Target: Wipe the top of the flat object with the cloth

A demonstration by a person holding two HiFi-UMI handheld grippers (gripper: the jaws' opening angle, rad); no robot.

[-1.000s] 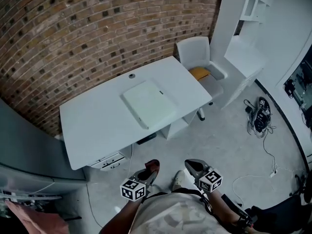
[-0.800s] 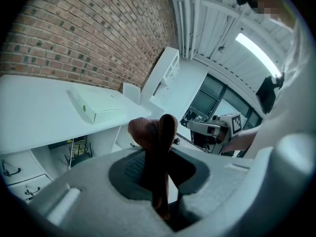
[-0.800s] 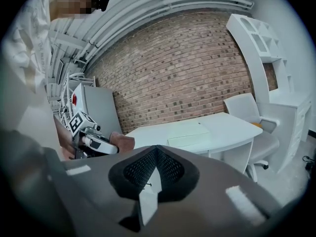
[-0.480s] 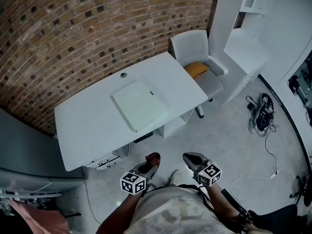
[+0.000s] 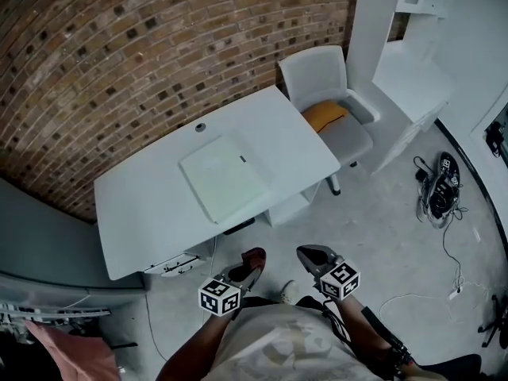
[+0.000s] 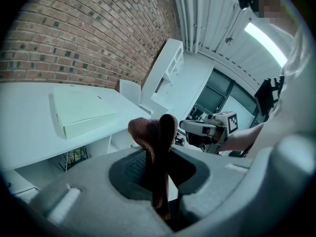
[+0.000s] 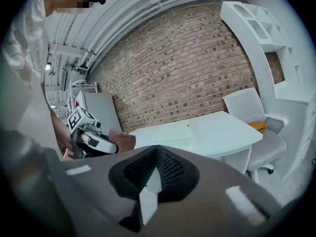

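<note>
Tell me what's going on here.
A person stands short of the white desk, a gripper in each hand. The left gripper is shut on a reddish-brown cloth; the right gripper is shut and empty. The flat pale object lies on the desk, and the cloth is nowhere near it.

The flat object [image 5: 222,177] lies about mid-desk [image 5: 143,213], with the brick wall [image 5: 159,54] behind. A chair [image 5: 329,94] stands right of the desk, and shelving [image 5: 413,62] stands further right. My left gripper [image 5: 251,263], with the cloth [image 6: 153,132] in it, and my right gripper [image 5: 313,254] are side by side near me, apart from the desk. Cables [image 5: 440,193] lie on the floor at right.
</note>
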